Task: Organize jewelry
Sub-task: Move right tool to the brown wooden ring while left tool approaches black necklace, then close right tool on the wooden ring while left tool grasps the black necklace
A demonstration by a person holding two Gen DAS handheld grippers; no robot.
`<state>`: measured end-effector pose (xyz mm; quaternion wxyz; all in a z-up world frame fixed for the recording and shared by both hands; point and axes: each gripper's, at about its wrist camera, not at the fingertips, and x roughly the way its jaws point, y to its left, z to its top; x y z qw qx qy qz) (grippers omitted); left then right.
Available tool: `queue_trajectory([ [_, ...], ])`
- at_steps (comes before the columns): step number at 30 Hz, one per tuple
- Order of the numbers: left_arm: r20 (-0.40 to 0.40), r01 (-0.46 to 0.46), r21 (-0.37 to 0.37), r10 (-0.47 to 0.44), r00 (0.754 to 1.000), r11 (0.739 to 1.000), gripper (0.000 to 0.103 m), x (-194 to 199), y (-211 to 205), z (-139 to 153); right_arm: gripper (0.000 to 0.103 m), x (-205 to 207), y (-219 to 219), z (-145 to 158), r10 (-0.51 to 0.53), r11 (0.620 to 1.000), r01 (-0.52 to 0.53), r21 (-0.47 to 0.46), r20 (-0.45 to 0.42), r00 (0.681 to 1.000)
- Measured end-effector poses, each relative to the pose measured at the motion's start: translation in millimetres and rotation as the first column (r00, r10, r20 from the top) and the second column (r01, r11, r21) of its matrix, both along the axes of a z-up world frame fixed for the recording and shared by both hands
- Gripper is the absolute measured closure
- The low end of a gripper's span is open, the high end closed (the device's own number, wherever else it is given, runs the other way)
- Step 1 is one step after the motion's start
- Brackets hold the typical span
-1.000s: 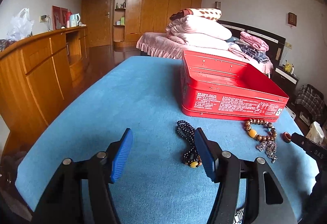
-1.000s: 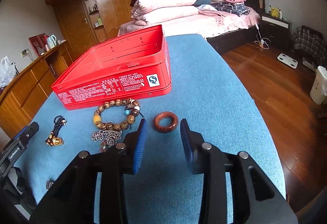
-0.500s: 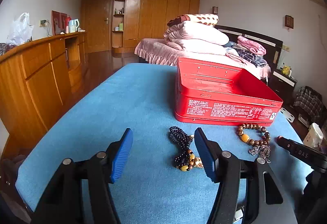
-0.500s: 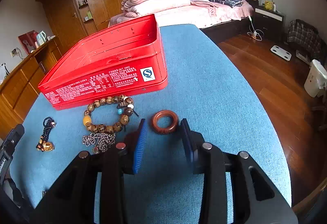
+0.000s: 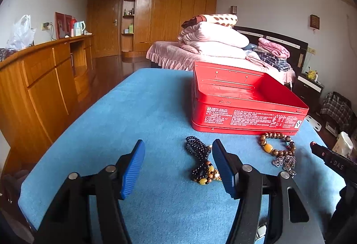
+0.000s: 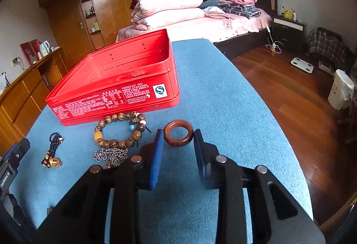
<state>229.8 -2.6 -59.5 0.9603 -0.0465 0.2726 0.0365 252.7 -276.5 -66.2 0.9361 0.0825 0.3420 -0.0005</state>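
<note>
Right wrist view: fingers closing around the wooden ring

Right gripper (image 6: 177,143), fingers just narrowing, brackets the wooden ring (image 6: 178,132) at frame centre without clear contact. Rigid, light and smooth, it should be pinched across its outer rim. Left gripper (image 5: 177,166) hangs spread, empty, over the worktop (image 5: 133,114).

Place: you are in a home bedroom.
Bed: a bed (image 6: 223,25) with a dark headboard carries folded quilts (image 6: 169,7) and clothes (image 6: 238,2).
Storage: a wooden wardrobe (image 5: 156,10) fills the far wall; a sideboard (image 5: 40,79) holds a kettle (image 5: 79,27).
Floor: dark wood, with a bathroom scale (image 6: 302,64).
Worktop: your table (image 5: 133,114) has a blue cover.
</note>
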Motion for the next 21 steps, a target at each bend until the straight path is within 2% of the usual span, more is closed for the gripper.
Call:
queue_trajectory([
  [8,-0.009,-0.025,-0.049,0.024,1.000,0.998,0.041,3,22,5,0.077,-26,-2,6,0.027,1.000,-0.026,-0.009,0.047,0.999],
  [12,-0.041,0.018,-0.042,-0.020,0.999,0.999,0.041,3,9,-2,0.077,-34,-5,7,0.037,0.999,-0.038,0.007,0.059,0.998],
  [16,-0.110,0.060,-0.040,-0.064,0.992,0.997,0.041,11,-5,-15,0.077,-37,-5,11,0.054,0.998,-0.055,0.010,0.074,0.996],
  [21,-0.147,0.052,-0.046,-0.058,0.987,0.998,0.041,23,-9,-20,0.076,-38,6,12,0.080,0.997,-0.080,0.005,0.087,0.993],
])
